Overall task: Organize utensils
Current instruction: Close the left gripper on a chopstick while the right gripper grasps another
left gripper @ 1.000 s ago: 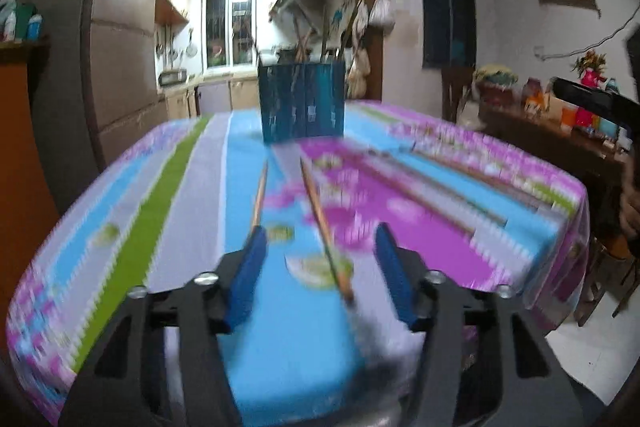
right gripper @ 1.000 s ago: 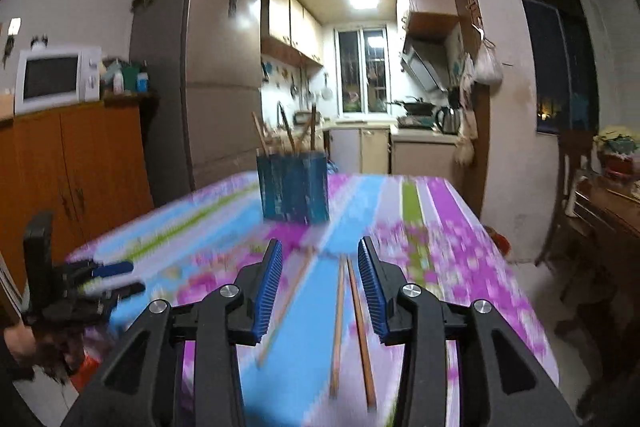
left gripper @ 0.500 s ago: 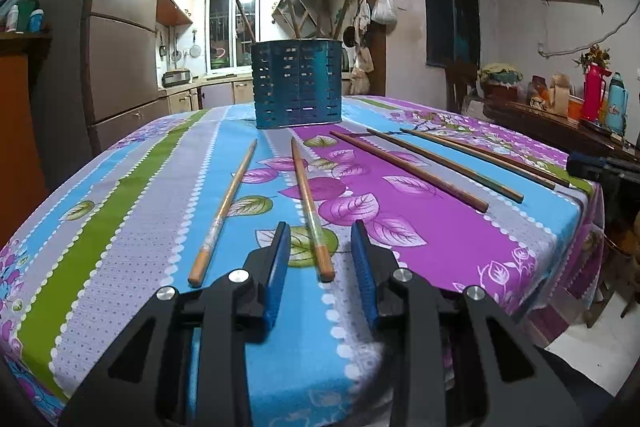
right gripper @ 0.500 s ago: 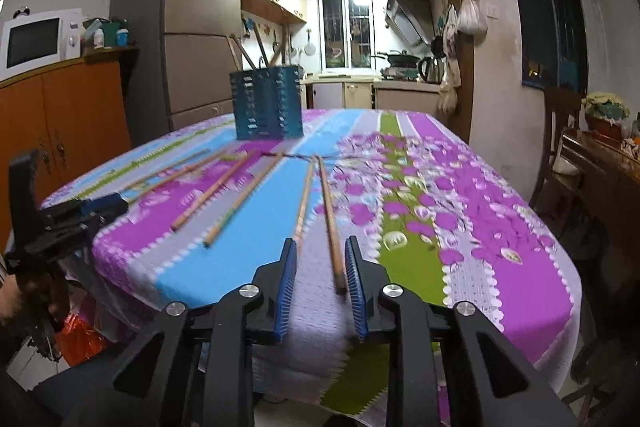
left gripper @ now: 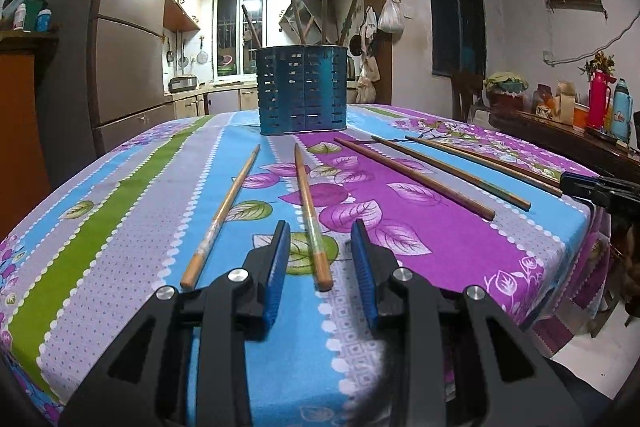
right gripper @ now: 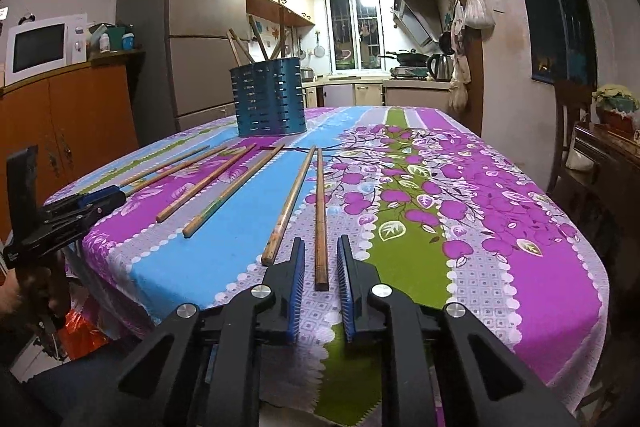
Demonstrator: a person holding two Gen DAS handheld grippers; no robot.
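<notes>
Microwave [right gripper: 38,45] in right view only

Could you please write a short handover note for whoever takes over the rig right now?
Left gripper: open, jaws just narrowed around the near end of a chopstick, pads not yet touching it.
Right gripper: open, jaws closing around the near end of the darker chopstick, a thin gap on each side.
Six chopsticks lie loose on the tablecloth, fanned out from the blue holder.
Done: several sticks already stand in the holder.
Left: close on both, lift, drop them in the holder, then fetch the other four.
</notes>
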